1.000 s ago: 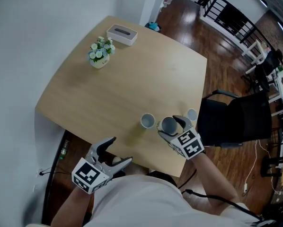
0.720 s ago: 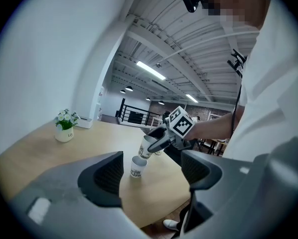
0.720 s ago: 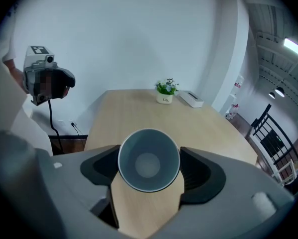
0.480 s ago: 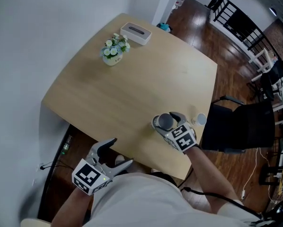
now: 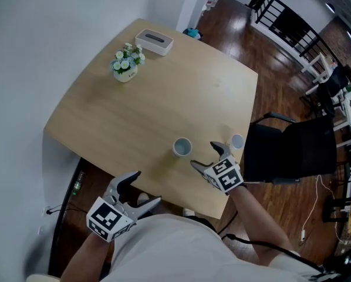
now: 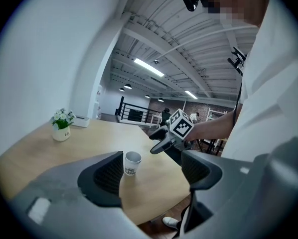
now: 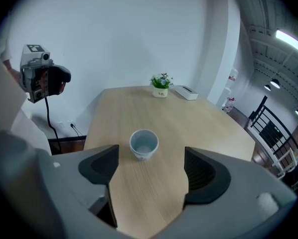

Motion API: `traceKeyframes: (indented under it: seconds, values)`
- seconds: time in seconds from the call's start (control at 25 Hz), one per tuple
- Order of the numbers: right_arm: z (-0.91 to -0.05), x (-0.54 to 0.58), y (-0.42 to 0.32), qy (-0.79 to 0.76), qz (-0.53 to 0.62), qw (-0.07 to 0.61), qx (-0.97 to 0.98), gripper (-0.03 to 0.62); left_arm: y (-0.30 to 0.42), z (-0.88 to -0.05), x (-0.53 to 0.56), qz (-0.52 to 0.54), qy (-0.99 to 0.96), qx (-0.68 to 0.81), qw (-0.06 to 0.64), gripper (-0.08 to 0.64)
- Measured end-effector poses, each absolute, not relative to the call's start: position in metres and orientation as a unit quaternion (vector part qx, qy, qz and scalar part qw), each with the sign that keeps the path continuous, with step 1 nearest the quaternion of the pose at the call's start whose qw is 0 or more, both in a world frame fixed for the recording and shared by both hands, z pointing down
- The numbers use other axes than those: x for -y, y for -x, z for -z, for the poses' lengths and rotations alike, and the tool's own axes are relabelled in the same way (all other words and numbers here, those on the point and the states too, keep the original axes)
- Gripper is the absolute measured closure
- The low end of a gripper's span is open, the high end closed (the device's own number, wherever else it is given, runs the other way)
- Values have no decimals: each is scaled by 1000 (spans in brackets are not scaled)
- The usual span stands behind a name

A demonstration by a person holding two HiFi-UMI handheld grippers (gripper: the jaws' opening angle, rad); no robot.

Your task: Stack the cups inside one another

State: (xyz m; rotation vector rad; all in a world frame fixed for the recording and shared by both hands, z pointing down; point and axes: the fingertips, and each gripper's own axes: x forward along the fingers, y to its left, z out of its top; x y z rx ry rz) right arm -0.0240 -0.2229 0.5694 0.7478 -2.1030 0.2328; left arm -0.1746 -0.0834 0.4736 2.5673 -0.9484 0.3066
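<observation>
Two cups show on the tabletop. The right gripper carried a cup a second ago; now its jaws are spread and empty just short of the middle cup, so that cup is likely nested there. The edge cup still waits. The left gripper hangs off the tabletop, jaws spread.

Both tongs agape, empty

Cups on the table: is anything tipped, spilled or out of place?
Nothing stands out. The white cup stands upright, mouth up; the second cup also looks upright, though close to the table edge. No spill shows.
</observation>
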Motion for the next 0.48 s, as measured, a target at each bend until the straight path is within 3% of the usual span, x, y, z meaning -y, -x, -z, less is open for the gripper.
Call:
traceKeyframes:
  seconds: [0.48]
  values:
    - [-597, 253, -172, -373, -98, 450, 805, 178, 26, -452, 77, -87, -918, 340, 185, 163]
